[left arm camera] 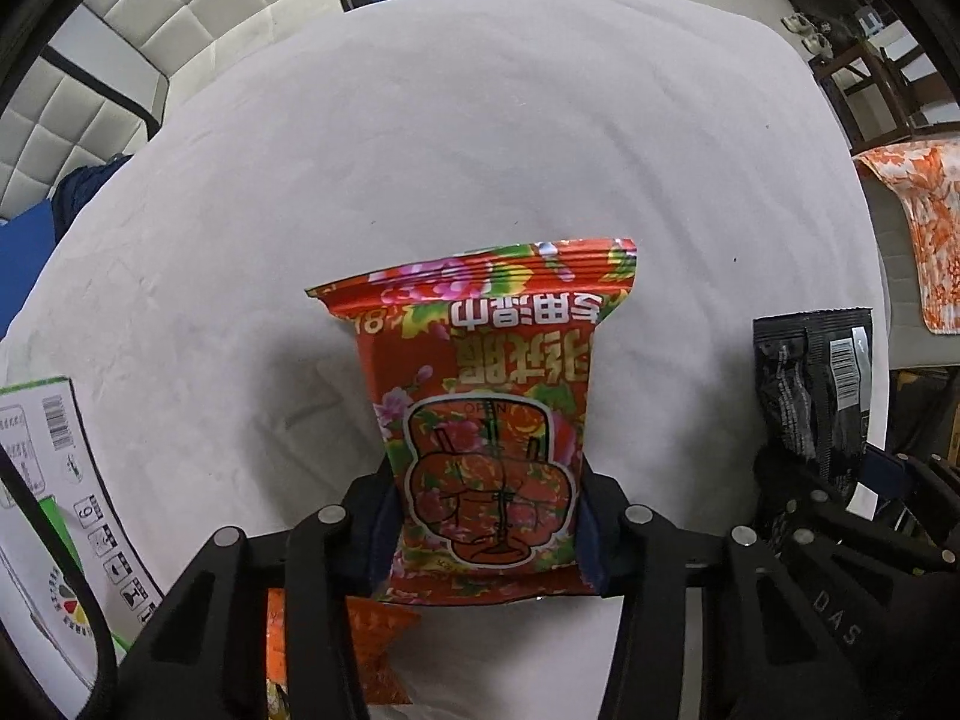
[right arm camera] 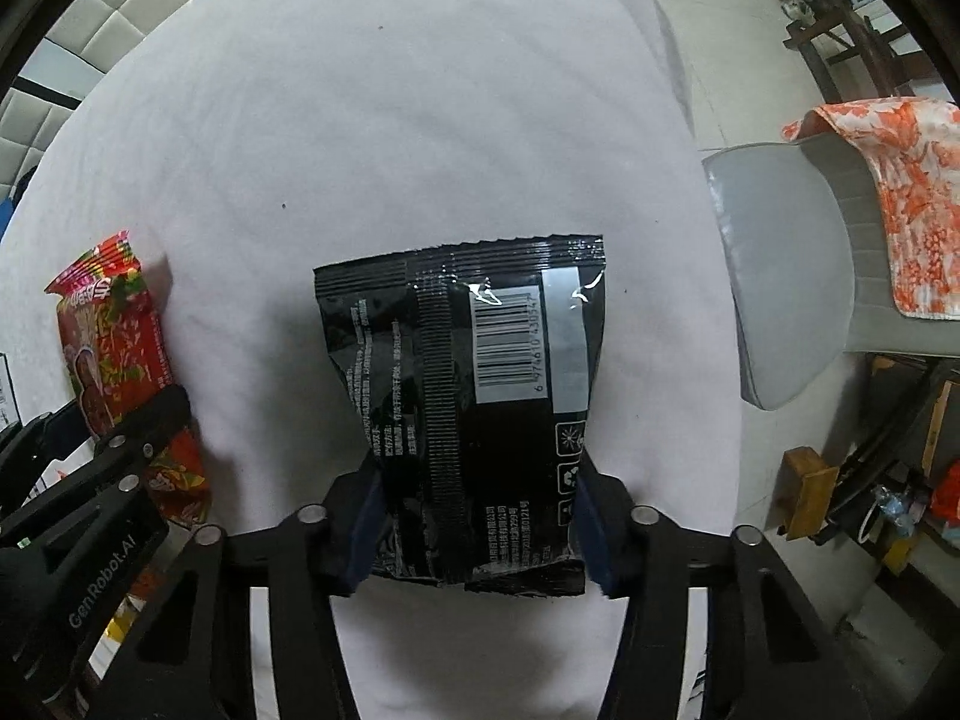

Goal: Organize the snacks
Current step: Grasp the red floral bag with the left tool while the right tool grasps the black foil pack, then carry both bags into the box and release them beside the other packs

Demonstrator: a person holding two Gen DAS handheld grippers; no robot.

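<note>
Left gripper (left arm camera: 486, 516) is clamping the red floral packet (left arm camera: 486, 396) at frame centre; right gripper (right arm camera: 480, 522) is clamping the black packet (right arm camera: 474, 384) likewise. Both packets are hanging above the white-covered counter (left arm camera: 420, 120), probably light, crinkly and slippery, so gripping near the lower seam seems best

You see red packet (left arm camera: 486, 420): glossy printed film | black packet (right arm camera: 474, 396): shiny crinkled film | tablecloth (left arm camera: 420, 120): matt white cloth, faintly creased | your grippers: matt black plastic, blue pads (right arm camera: 591, 531)

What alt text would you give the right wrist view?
The right tool grips a black snack packet, barcode side up, above a white cloth. At left, the left tool holds a red floral packet.
</note>
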